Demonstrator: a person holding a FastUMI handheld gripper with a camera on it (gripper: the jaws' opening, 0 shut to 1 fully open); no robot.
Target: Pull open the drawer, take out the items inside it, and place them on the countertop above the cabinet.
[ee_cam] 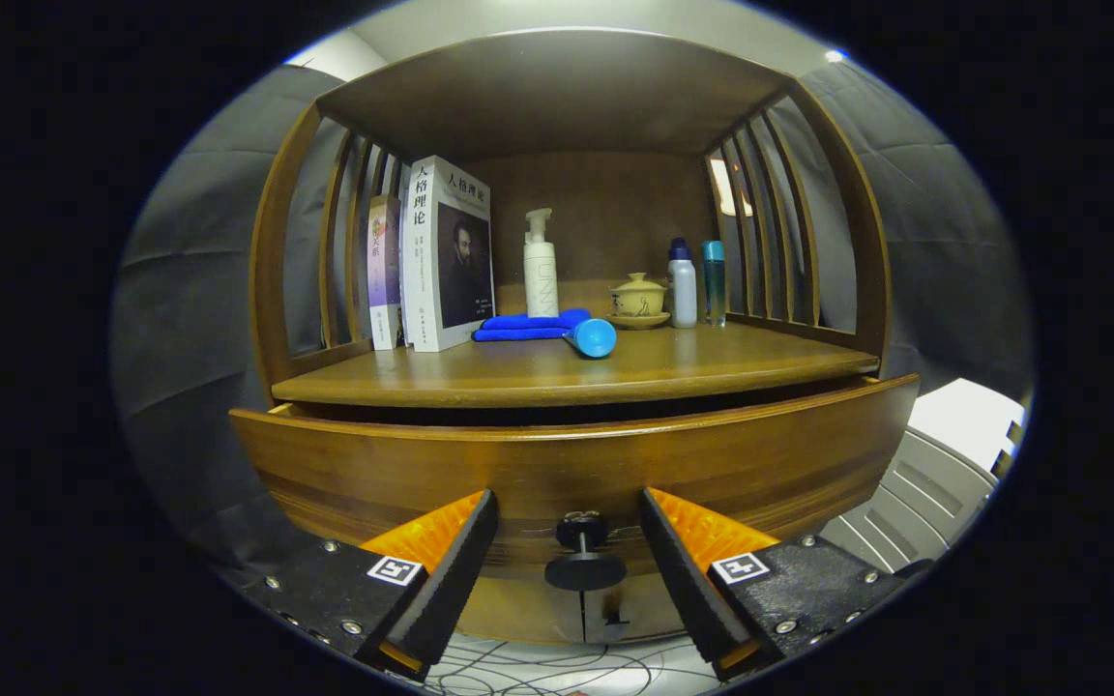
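Gripper view | gripper fingers spread, small dark round drawer knob between them, untouched | curved brown wooden drawer front at 12 o'clock of fingertips, slightly ajar under wooden countertop | advice: close squarely on knob stem, pull straight back.

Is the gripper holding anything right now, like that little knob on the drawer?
Nothing is held. The gripper is open, with its fingers on either side of the drawer knob and gaps between them. The drawer looks pulled out slightly.
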